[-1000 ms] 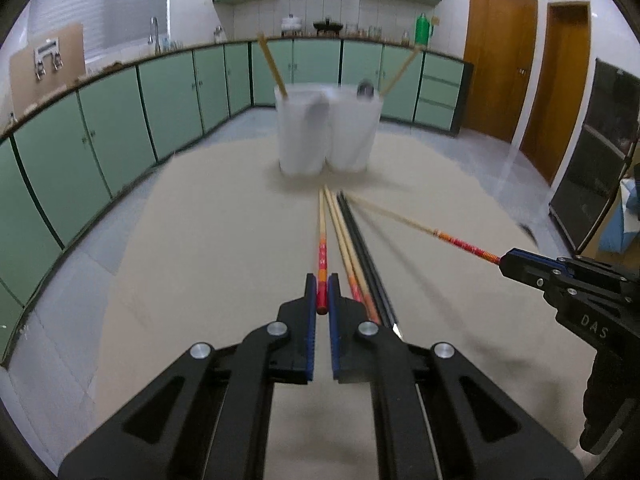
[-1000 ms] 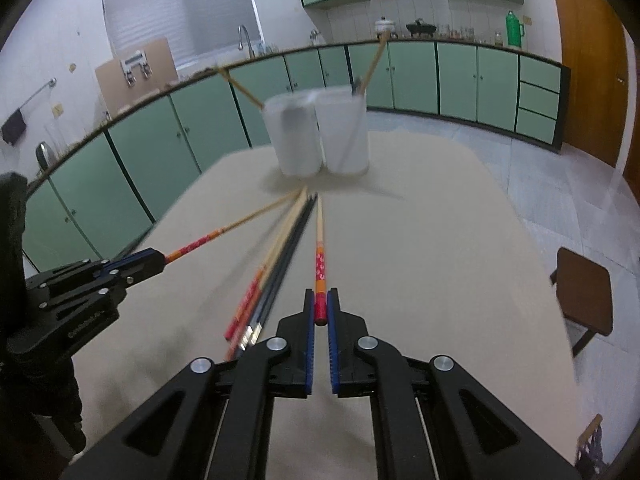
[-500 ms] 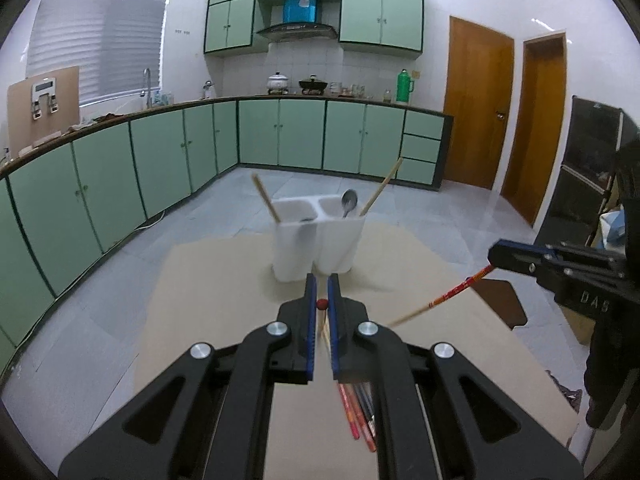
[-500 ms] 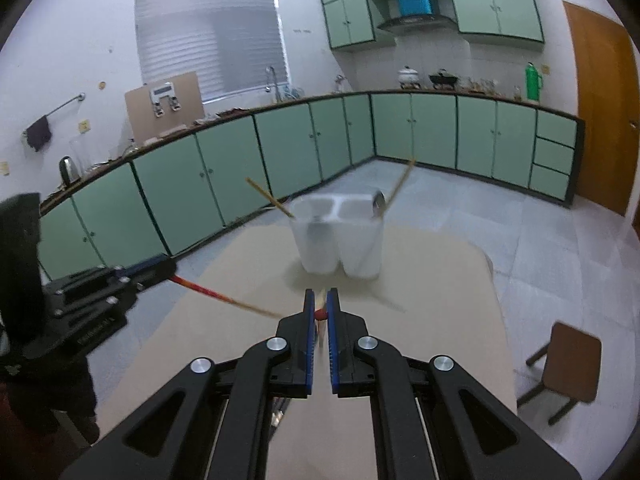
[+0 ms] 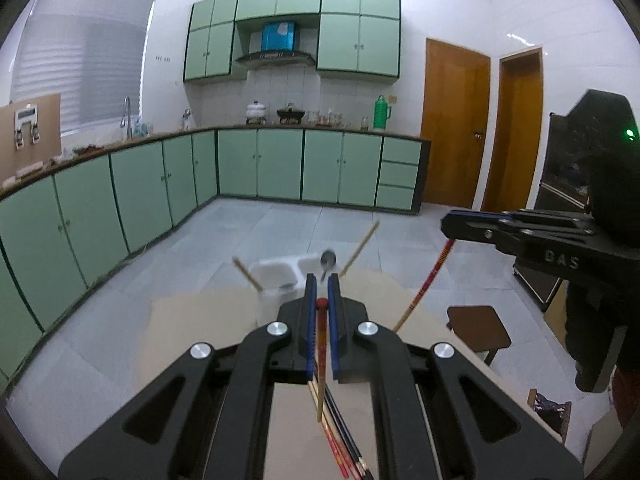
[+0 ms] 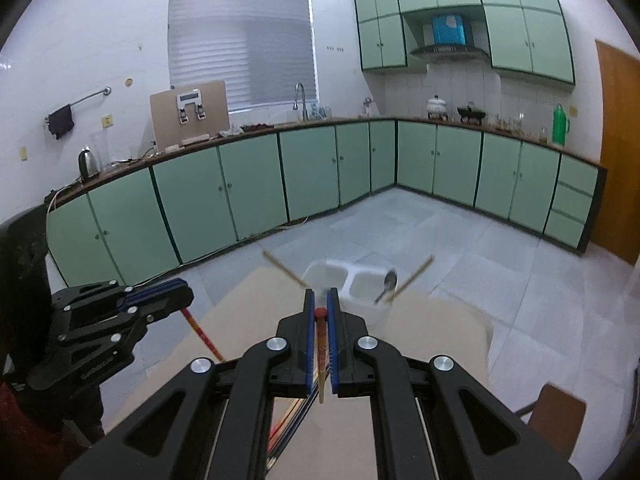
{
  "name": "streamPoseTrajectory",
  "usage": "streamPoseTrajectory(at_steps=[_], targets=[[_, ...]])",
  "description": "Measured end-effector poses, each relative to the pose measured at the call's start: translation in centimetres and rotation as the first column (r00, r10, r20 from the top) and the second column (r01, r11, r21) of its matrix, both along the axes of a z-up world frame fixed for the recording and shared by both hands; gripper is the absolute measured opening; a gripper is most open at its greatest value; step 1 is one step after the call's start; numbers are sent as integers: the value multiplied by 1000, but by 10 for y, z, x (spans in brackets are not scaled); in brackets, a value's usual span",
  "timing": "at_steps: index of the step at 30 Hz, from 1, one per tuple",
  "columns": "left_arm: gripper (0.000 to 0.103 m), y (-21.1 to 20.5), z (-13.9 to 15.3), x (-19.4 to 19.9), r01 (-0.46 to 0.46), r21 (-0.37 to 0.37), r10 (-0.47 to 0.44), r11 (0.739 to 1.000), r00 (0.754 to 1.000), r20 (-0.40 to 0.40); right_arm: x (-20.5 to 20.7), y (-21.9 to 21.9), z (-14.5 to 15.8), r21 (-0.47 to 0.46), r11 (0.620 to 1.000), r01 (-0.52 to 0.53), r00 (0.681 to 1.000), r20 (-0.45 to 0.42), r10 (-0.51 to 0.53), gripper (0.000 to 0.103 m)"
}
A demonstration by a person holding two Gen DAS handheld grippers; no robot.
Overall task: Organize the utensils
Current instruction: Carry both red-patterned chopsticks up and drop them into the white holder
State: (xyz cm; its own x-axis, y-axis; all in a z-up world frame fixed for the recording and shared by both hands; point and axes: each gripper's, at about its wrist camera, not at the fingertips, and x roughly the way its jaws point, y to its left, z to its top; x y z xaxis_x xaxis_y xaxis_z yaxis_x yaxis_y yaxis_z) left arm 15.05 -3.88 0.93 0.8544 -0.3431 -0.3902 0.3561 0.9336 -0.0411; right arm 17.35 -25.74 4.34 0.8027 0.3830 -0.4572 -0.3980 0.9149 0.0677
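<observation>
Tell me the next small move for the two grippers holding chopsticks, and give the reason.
Probably carry both forward over the white two-compartment holder and lower the tips in. The left gripper and right gripper are each shut on a red-ended wooden chopstick hanging tip-down above the beige table, short of the holder, where a metal spoon and chopsticks already stand.
</observation>
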Motion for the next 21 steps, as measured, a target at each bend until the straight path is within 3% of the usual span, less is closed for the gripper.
streamPoseTrajectory(at_steps=[12, 21], targets=[[4, -19, 70, 61, -17, -16, 20, 1000, 984, 176, 68, -3, 53, 5, 998, 62, 994, 92, -62, 6], [4, -42, 72, 127, -44, -21, 47, 999, 979, 200, 131, -3, 43, 29, 994, 109, 989, 96, -111, 6]])
